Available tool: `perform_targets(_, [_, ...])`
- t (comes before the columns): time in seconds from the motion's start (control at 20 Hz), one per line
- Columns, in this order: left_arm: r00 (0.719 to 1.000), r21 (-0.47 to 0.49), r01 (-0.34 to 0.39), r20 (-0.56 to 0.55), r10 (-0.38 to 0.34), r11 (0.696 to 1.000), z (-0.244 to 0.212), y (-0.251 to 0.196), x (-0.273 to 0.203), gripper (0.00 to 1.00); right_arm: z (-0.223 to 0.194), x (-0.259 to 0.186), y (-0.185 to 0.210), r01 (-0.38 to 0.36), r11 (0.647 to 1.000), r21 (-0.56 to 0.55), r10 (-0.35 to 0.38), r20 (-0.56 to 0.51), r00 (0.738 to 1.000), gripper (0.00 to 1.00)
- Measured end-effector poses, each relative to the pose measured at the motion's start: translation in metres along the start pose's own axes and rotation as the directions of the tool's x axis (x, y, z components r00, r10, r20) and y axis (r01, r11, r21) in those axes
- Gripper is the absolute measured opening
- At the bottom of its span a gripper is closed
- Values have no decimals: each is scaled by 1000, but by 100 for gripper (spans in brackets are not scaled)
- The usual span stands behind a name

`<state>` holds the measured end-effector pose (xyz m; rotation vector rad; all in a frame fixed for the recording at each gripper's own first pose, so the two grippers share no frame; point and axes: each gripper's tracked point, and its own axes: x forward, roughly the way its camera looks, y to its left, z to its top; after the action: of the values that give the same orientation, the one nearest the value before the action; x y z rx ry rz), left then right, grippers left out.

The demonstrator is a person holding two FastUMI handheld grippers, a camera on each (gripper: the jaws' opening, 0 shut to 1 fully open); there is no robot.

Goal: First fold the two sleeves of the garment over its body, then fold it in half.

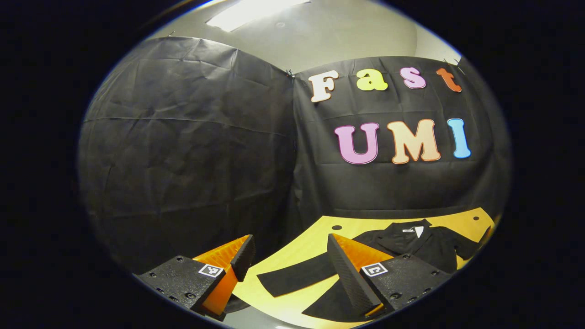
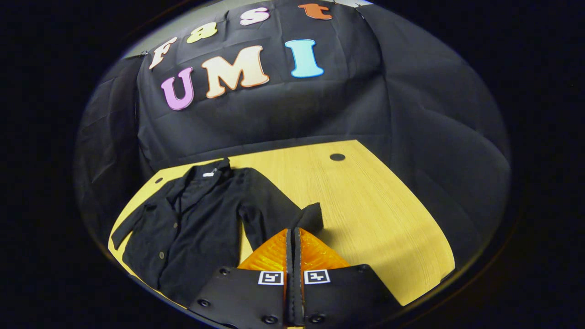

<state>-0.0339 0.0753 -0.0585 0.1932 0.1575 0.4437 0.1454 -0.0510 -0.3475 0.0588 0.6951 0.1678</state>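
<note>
A black button-front garment [image 2: 196, 219] lies flat on the yellow wooden table [image 2: 365, 205], collar toward the booth wall. My right gripper [image 2: 292, 230] is shut, and its tips pinch the end of one sleeve [image 2: 311, 215], whose cuff stands up a little off the table. In the left gripper view the garment [image 1: 425, 246] lies to the right, and its other sleeve [image 1: 297, 276] stretches out flat toward me. My left gripper [image 1: 290, 237] hangs open above that sleeve with nothing between its fingers.
The table [image 1: 315, 237] has small round holes [image 2: 337, 156] near its far edge. Black cloth walls close in behind it and on both sides. Bare wood stretches to the right of the garment in the right gripper view.
</note>
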Motion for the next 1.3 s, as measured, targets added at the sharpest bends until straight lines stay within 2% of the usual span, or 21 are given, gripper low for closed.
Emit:
perform_targets(0.6, [999,-52,46,-15,-47,998,-12,40,55,94,95,23,127,-69,994,-80,78,119,990,2])
perform_targets(0.85, [998,-55,47,-30,-49,997,-23,56,73,94,139,30,194,-117,985,-126,136,156,978,2])
perform_targets(1.0, [998,-59,50,-37,-52,997,-27,65,79,94,157,37,243,-158,973,-165,186,167,968,5])
perform_targets(1.05, [998,-60,49,-41,-52,997,-28,68,81,94,163,39,261,-177,968,-177,208,170,963,2])
perform_targets(1.3, [997,-61,45,-55,-49,997,-36,85,90,94,173,52,356,-275,929,-248,319,159,934,2])
